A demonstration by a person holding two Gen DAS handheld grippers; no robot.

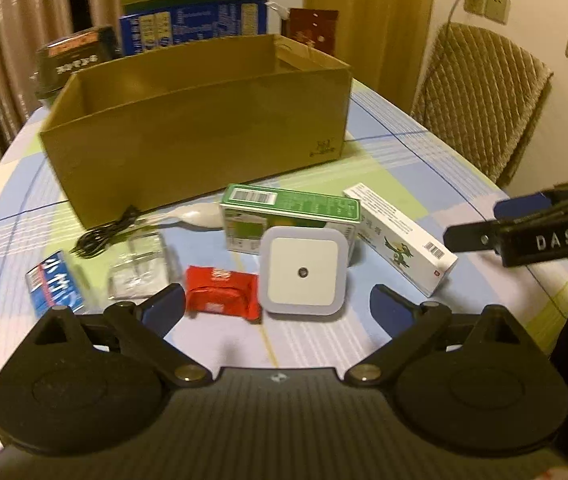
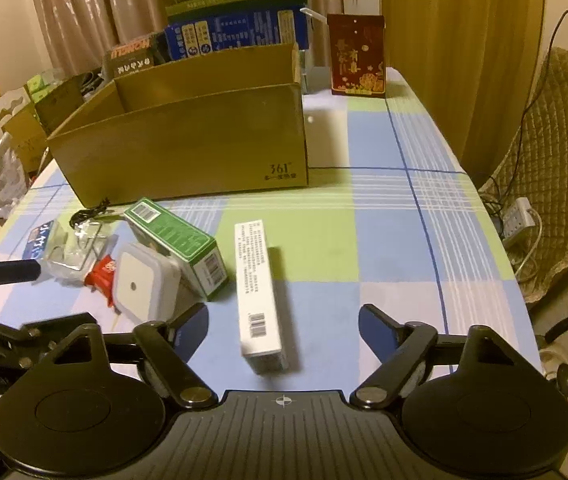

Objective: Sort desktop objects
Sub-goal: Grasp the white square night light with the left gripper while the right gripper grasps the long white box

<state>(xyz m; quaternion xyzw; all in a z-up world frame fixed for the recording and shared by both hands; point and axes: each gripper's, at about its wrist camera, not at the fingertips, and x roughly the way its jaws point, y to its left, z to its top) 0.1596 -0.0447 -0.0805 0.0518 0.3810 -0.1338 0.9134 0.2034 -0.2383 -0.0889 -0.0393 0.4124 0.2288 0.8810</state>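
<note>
My left gripper [image 1: 276,308] is open, low over the checked tablecloth [image 1: 384,152]. Just ahead of its fingers lie a red packet [image 1: 222,292] and a white square night light [image 1: 304,276]. Behind them lie a green box [image 1: 290,216], a long white box [image 1: 400,236], a clear plastic case [image 1: 138,268], a blue packet [image 1: 54,284] and a black cable [image 1: 104,232]. My right gripper [image 2: 284,332] is open too, and the near end of the long white box [image 2: 258,292] lies between its fingers. The open cardboard box [image 2: 188,140] stands behind the objects.
A quilted chair [image 1: 484,100] stands at the table's right side, with a power strip [image 2: 518,216] and cords by it. A red carton [image 2: 358,56], blue cartons [image 2: 236,32] and dark boxes [image 2: 132,58] stand behind the cardboard box. Bags [image 2: 0,184] sit off the left edge.
</note>
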